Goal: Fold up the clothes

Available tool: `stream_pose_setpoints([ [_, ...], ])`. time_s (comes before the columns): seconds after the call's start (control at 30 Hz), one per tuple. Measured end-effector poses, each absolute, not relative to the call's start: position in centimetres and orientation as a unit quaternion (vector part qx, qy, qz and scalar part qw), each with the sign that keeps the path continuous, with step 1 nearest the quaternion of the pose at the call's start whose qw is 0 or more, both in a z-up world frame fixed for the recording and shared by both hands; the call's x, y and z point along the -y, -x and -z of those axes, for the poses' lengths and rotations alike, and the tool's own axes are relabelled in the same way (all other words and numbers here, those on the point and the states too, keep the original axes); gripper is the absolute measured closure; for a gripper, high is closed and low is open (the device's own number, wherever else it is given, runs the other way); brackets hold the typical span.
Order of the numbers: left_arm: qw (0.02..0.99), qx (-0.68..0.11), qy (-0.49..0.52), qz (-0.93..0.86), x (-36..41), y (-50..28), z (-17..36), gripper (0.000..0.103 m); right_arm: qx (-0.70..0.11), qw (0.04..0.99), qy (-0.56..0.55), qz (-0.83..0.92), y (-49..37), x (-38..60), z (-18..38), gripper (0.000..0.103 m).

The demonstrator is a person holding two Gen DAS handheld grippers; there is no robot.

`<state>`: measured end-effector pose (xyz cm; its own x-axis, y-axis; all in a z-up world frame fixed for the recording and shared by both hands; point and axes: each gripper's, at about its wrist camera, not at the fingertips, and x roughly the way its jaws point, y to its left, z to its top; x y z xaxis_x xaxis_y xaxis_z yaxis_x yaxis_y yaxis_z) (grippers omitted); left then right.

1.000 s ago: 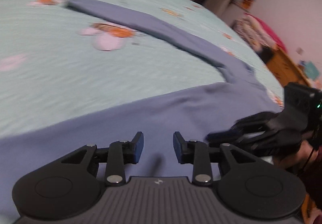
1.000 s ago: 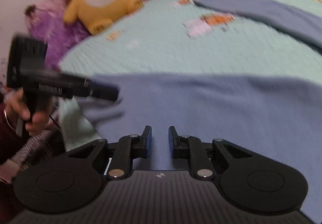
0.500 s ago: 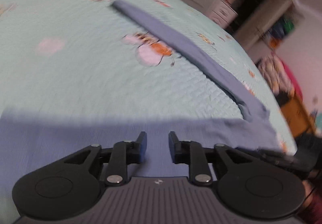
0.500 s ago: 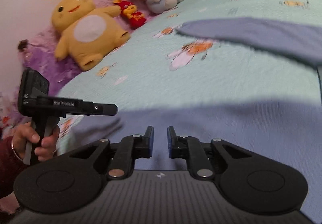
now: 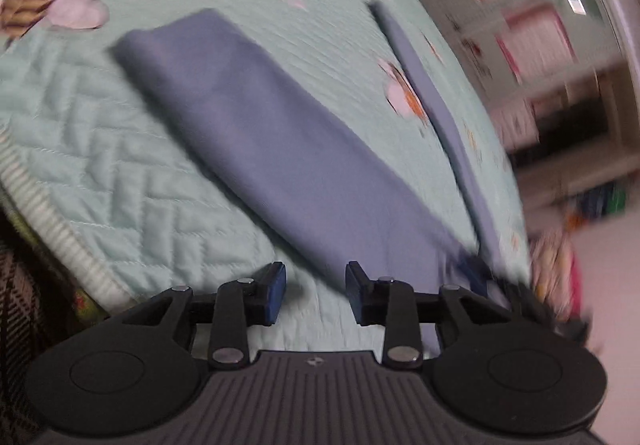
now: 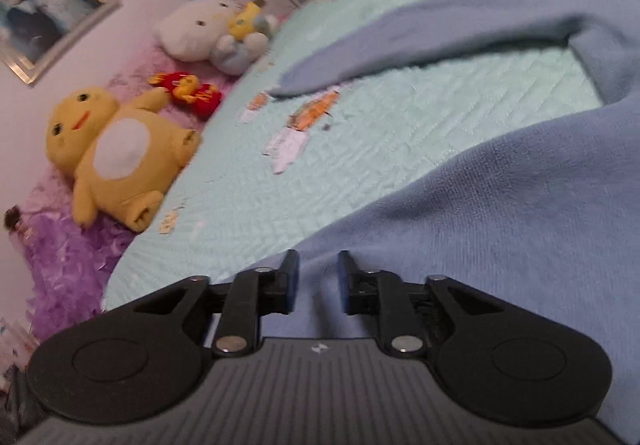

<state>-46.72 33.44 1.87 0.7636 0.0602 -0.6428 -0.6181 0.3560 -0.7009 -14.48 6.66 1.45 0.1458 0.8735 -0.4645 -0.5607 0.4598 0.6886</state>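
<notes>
Two tools, both with jaws apart and nothing pinched. Your left tool (image 5: pixel 315 291) has swung off the body of the blue garment (image 5: pixel 280 149): a second ago its view sat over the broad cloth near the hem, now it looks along a sleeve (image 5: pixel 224 93) lying flat on the quilted mint bedspread (image 5: pixel 132 181), with bare quilt in the gap between its blue pads and the cloth edge just beyond the right pad. Its jaws have just been opening a little, nothing between them. Your right tool (image 6: pixel 318 281) has just been opening too, from nearly closed; its pads now stand apart over the garment, with cloth under them but not clamped as far as the view shows. Reading: the last hold is let go and you are repositioning, probably for the sleeve fold; the garment is spread, not yet folded. The far sleeve (image 6: pixel 400 33) runs out across the bed, well apart from both tools. Surroundings: yellow plush duck (image 6: pixel 116 153), white plush cat (image 6: pixel 204 29) and a small red-and-yellow toy (image 6: pixel 188 91) sit along the bed's far edge by the purple fringe, clear of the cloth. Framed picture (image 6: pixel 44 13) on the wall. Obstructions: none on the sleeve; the left view is motion-blurred, so the cuff edge is hard to place.
</notes>
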Motion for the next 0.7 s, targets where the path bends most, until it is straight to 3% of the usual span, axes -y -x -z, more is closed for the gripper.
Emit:
stream_pose_setpoints([
  [0.03, 0.774, -0.256, 0.534, -0.226, -33.9, 46.8, -1.7, 0.068, -0.431, 0.732, -0.188, -0.494, 15.1, -5.2, -1.8, 0.065],
  [0.17, 0.764, -0.219, 0.557, -0.24, -35.4, 46.6, -0.6, 0.068, -0.423, 0.741, -0.204, -0.479, 17.8, 2.9, -2.4, 0.061],
  [0.3, 0.764, -0.211, 0.558, -0.247, -36.3, 45.8, -0.9, 0.069, -0.379, 0.809, -0.077, -0.442, 21.2, 7.5, -3.9, 0.059],
  [0.4, 0.757, -0.204, 0.564, -0.26, -37.1, 46.2, -1.2, 0.076, -0.397, 0.815, -0.023, -0.422, 22.0, 8.0, -3.8, 0.047],
  [0.57, 0.757, -0.199, 0.564, -0.264, -37.0, 46.5, -1.2, 0.079, -0.456, 0.775, -0.248, -0.36, 18.4, 10.5, -1.4, 0.046],
  [0.7, 0.772, -0.204, 0.545, -0.254, -37.3, 45.6, -1.2, 0.083, -0.446, 0.748, -0.337, -0.359, 16.6, 9.2, 0.7, 0.047],
])
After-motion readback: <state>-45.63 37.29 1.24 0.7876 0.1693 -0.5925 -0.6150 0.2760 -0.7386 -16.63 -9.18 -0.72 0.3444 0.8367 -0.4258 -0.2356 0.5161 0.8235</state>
